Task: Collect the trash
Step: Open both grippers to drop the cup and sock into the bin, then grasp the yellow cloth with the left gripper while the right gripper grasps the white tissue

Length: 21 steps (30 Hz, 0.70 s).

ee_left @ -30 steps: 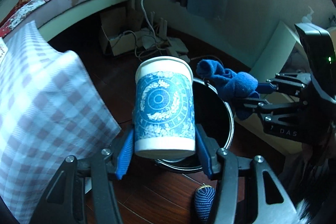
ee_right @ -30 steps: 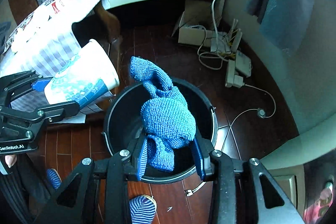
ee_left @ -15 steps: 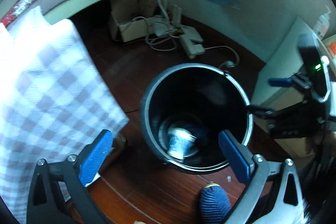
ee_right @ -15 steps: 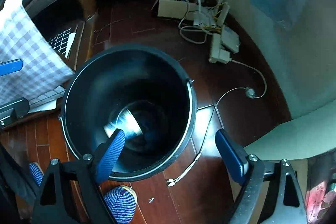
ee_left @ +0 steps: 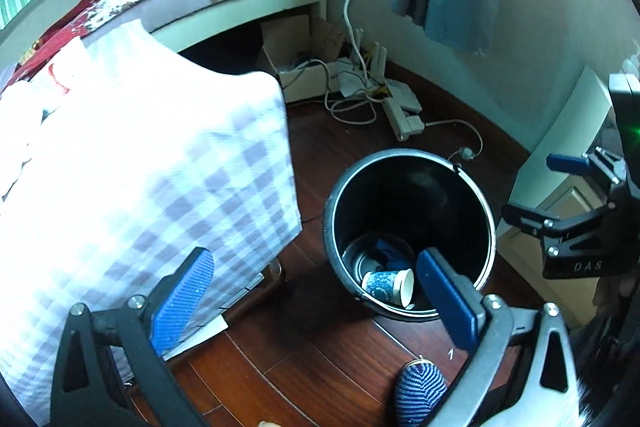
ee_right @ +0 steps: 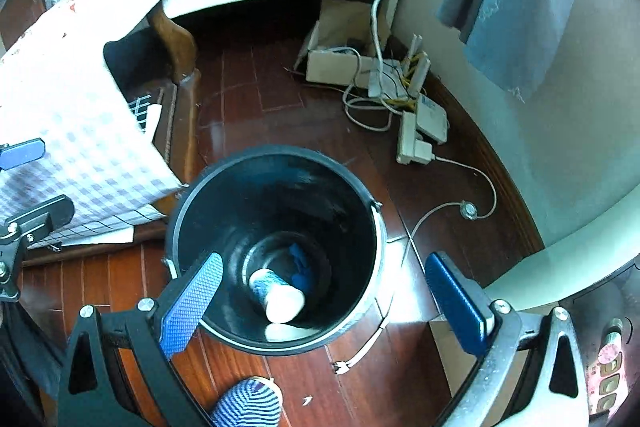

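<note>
Now cup (ee_right: 278, 295) below right claw (ee_right: 324, 303)

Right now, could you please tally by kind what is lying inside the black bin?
Paper cup: 1, on its side at the bottom of the black bin.
Blue cloth: 1, beside the cup.
Total: 2 things visible; part of the bin floor is hidden behind the near rim.
</note>
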{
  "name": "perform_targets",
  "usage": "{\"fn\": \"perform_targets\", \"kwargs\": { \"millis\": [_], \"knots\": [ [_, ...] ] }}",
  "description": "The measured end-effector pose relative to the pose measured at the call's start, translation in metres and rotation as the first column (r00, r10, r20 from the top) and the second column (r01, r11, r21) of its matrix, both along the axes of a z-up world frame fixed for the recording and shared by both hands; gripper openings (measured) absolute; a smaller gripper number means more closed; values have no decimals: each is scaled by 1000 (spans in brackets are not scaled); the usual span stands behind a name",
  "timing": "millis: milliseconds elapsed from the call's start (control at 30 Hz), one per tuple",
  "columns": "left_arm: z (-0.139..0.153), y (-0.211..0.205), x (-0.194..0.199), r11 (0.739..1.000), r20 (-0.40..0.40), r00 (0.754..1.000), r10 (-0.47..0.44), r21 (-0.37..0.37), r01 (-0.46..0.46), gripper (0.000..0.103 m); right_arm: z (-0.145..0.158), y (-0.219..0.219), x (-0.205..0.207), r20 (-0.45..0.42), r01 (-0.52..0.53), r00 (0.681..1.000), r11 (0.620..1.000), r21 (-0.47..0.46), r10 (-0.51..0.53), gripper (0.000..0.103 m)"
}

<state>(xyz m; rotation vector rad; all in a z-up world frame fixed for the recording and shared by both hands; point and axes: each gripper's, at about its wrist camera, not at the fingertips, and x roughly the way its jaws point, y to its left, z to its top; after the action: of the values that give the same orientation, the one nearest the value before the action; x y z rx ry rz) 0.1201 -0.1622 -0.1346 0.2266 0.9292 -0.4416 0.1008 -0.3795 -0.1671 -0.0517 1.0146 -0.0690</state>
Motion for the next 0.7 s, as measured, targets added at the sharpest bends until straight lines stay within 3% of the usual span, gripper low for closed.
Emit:
{"fn": "perform_targets", "kwargs": {
  "millis": [400, 700],
  "knots": [
    [29, 45, -9, 995, 66, 993, 97, -25, -96, 102, 36, 45, -8, 81, -54, 995, 998, 18, 52, 102],
    [48, 95, -14, 976, 117, 969, 216, -50, -211, 102, 61, 91, 1, 142, -137, 981, 990, 26, 132, 102]
  ]
}}
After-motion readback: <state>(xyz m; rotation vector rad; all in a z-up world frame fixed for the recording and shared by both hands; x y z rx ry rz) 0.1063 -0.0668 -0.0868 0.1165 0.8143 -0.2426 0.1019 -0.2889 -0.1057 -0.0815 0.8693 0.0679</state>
